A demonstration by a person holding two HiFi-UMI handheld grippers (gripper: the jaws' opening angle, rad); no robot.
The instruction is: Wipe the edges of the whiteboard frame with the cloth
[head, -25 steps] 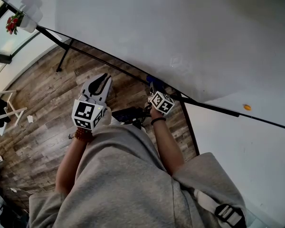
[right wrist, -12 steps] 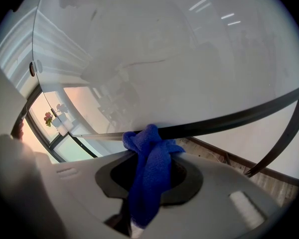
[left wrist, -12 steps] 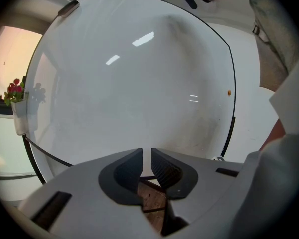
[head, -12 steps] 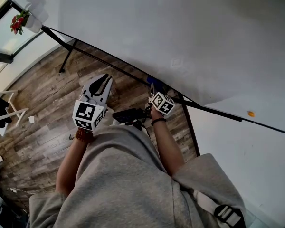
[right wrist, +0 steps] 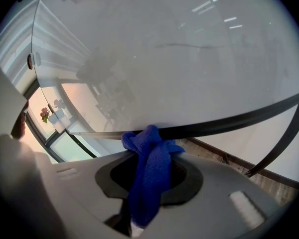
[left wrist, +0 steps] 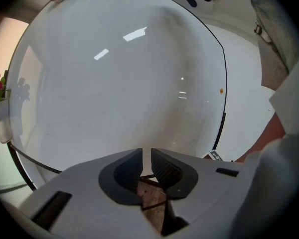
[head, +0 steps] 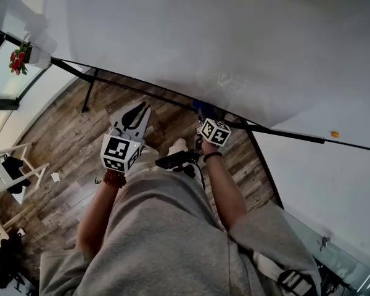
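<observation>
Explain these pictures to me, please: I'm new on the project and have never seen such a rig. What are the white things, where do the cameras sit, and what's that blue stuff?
There is no robot: a person holds a hand tool in each hand. The head view looks down from the person's head; the other two cameras ride on the tools and look along their tongs. The right tongs are shut on a blue cloth, which seems to touch the black frame of the whiteboard. The left tongs are nearly together and empty, facing the board. Below is wooden floor.
</observation>
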